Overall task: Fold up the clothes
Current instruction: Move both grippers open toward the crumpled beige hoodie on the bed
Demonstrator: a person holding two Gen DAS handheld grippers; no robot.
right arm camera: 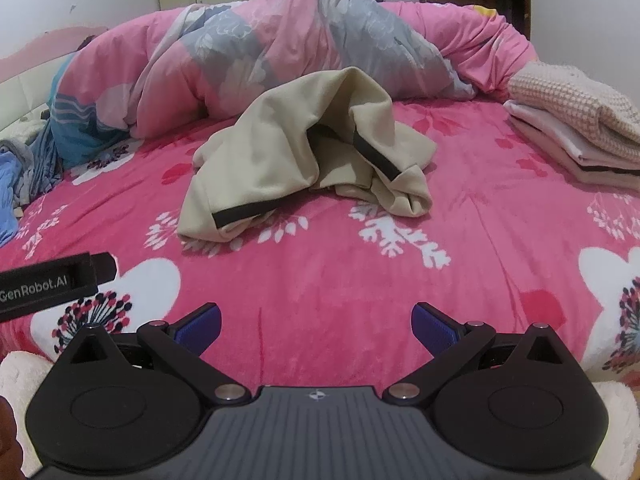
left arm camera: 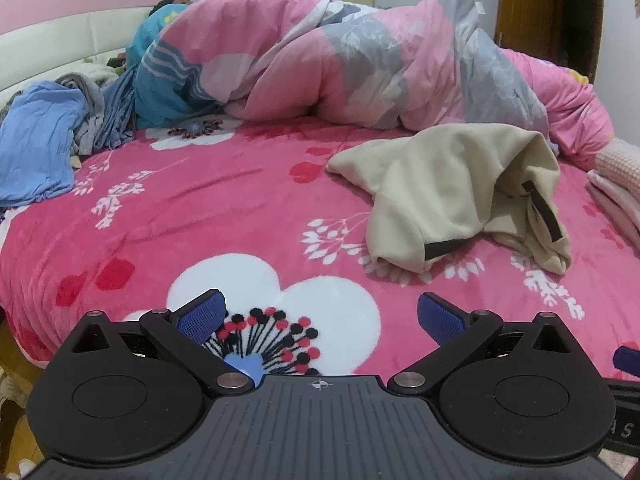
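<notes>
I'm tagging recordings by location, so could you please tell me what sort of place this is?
Most likely a home bedroom: a bed covered by a pink floral blanket, a bunched pink and grey duvet along its far side, and a padded headboard by the wall.

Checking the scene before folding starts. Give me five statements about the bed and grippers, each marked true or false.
1. The beige garment lies crumpled on the pink bedspread. True.
2. The right gripper is shut on the garment. False: its jaws are open and empty.
3. A folded stack sits to the garment's right. True.
4. The left gripper is open and empty. True.
5. The bunched duvet is plain green. False: it is pink with grey and blue patches.
</notes>
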